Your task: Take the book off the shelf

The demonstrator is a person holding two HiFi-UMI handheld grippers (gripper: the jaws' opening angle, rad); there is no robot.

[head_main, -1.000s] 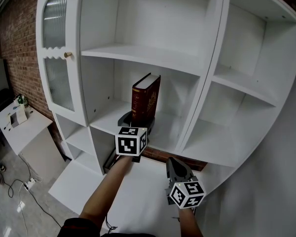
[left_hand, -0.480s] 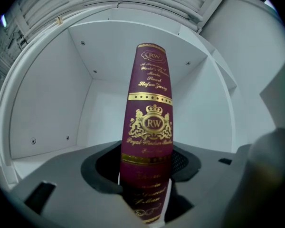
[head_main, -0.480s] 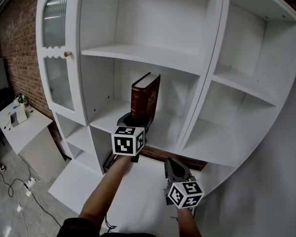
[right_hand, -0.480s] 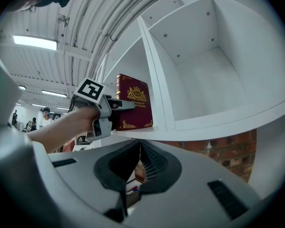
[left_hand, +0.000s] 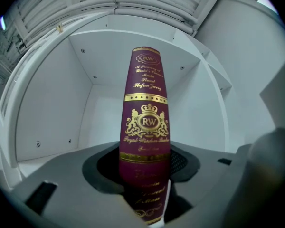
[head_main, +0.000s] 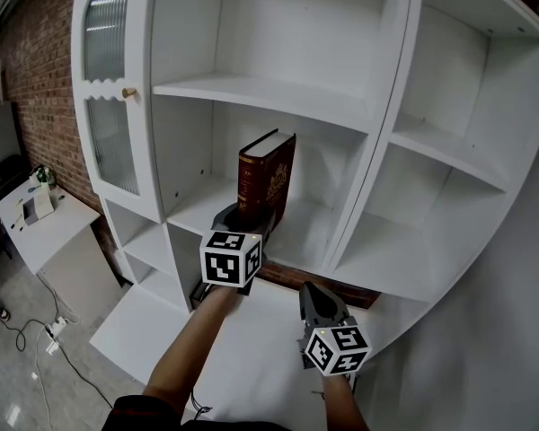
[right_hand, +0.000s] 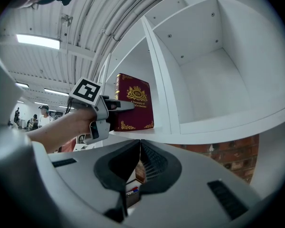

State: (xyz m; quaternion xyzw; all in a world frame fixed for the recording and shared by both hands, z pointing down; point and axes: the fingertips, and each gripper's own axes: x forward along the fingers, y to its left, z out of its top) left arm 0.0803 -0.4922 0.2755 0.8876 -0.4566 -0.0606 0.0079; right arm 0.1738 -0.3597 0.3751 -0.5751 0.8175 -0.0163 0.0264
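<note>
At the far left of the head view, a brick wall stands behind a small table. Next to it, at upper left, is the shelf unit's glass door with its round knob.

In the middle of the frame the book stands upright on the centre bay's middle board, spine toward you and its dark red cover bearing gold print. Your left gripper is right below it, at the board's front edge. In the left gripper view its jaws are closing with the lower spine between them. A dark gap shows on each side of the book, so the pads do not look pressed on it.

Lower and to the right, your right gripper hangs below the shelf boards, well apart from the book. In the right gripper view its jaws are drawn together at the tips with nothing between them. The bays on the right side of the frame are bare white.
</note>
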